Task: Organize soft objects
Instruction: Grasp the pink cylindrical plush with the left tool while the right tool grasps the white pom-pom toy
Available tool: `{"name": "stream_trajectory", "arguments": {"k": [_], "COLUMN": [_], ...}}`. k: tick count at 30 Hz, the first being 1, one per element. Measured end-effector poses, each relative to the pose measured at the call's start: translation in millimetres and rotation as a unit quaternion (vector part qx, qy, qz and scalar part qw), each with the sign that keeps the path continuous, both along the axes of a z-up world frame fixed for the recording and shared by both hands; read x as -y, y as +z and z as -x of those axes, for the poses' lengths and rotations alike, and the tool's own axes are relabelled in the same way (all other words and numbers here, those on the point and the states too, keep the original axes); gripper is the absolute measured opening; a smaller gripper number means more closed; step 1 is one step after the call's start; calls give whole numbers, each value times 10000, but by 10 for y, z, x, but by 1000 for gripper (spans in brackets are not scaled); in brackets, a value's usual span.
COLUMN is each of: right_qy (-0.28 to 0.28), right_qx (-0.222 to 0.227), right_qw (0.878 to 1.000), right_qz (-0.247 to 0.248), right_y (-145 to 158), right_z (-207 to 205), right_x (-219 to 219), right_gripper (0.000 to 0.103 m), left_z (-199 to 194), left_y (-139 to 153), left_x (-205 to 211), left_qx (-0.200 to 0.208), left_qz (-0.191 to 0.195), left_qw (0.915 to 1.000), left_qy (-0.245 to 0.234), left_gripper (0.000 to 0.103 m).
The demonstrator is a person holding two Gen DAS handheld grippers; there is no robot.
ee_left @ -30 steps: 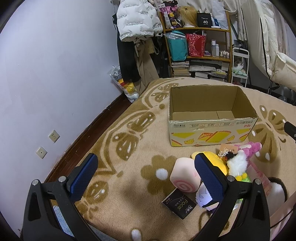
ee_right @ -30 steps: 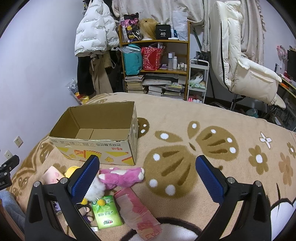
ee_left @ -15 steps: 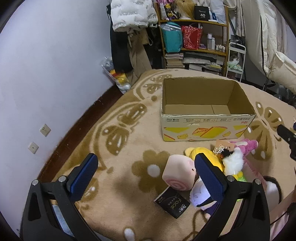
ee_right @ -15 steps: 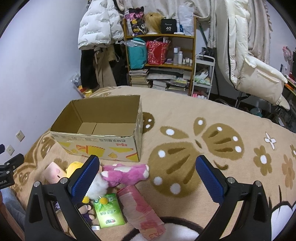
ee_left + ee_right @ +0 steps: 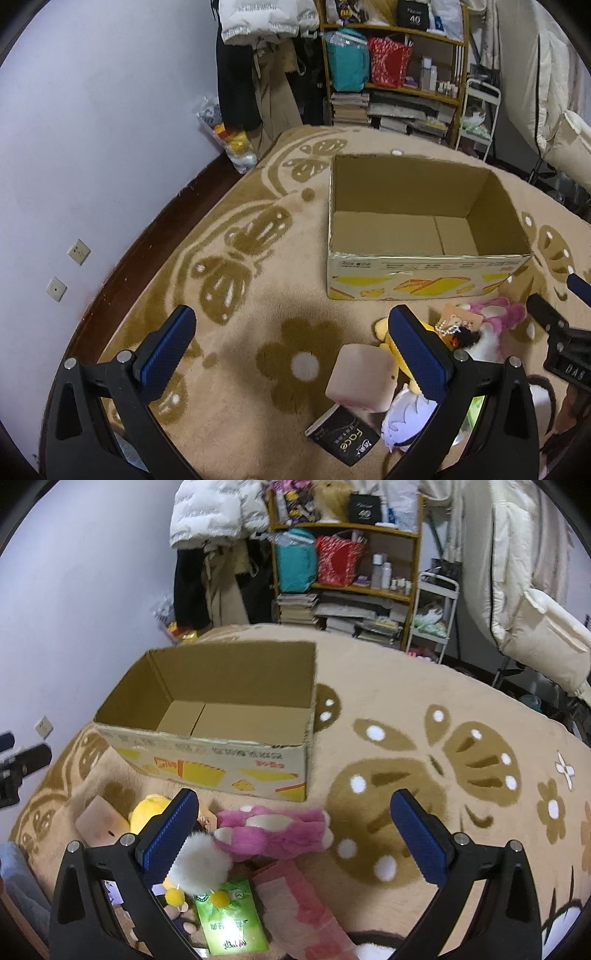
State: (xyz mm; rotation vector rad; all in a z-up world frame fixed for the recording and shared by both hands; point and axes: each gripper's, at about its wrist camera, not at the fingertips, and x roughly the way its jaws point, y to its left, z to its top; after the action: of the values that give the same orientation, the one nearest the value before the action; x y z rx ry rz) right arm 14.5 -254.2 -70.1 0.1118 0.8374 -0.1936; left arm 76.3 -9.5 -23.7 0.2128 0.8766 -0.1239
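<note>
Both grippers hover over the rug, holding nothing: left gripper [image 5: 295,350] fingers spread wide, right gripper [image 5: 295,834] same. Cardboard box [image 5: 207,755] sits open. Pink plush [image 5: 273,829], yellow plush [image 5: 149,810] and pink cube cushion [image 5: 360,373] lie just in front of it.

We lose part of the yellow plush [image 5: 384,326] behind a left finger [image 5: 417,350]; the green packet [image 5: 229,923] runs off the frame's bottom; shelf [image 5: 369,535] labels are unreadable.
</note>
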Motion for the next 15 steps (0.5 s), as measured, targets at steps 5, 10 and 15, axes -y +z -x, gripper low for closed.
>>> {"name": "stream_trajectory", "arguments": {"k": [5,10,15], "right_qy": [149,310,630], "right_qx": [-311,-508,-602], "right_qw": [9994,9981,9959], "right_qz": [-6,-130,-256], "right_y": [-151,-283,-345], "right_z": [-130,-202,-209], "right_x": [-48,-84,-182], "right_gripper": [103,103,103], "left_z": [-180,-238,-244], "left_y": [-198,-399,-578], "left_x": [41,160,266], "left_qx": [-424,-773,-1130], "left_qz": [36,-68,-88], "left_qw": [9991,9969,9932], "left_qy": [39,-116,-279], "left_gripper": [103,103,103]}}
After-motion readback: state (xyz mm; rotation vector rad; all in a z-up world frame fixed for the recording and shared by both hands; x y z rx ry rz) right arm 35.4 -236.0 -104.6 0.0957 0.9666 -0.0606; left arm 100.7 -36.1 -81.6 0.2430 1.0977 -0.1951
